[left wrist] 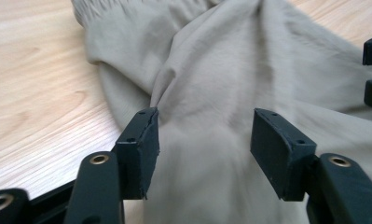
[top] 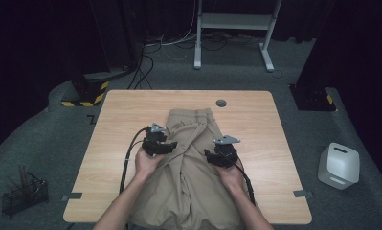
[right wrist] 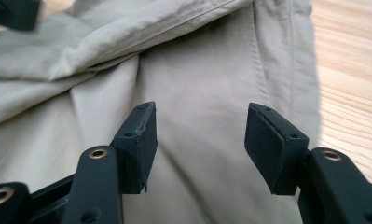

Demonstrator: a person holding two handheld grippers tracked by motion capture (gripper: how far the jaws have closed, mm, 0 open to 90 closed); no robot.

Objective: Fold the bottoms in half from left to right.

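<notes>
From the high view, the khaki trousers [top: 191, 163] are spread down the middle of the wooden bench [top: 126, 115], running off its near edge, with the left claw [top: 172, 145] over their left side and the right claw [top: 208, 155] over their right, each held in a hand. In the left gripper view the left claw [left wrist: 204, 135] is gaping wide with nothing pinched, its jaws hanging over rumpled cloth near the gathered waistband [left wrist: 141, 9]. Right gripper view is the same deal: the right claw [right wrist: 200, 135] is wide open and holding nothing, jaws over a smoother stretch beside a stitched seam [right wrist: 260, 65], bare bench off to the side.
</notes>
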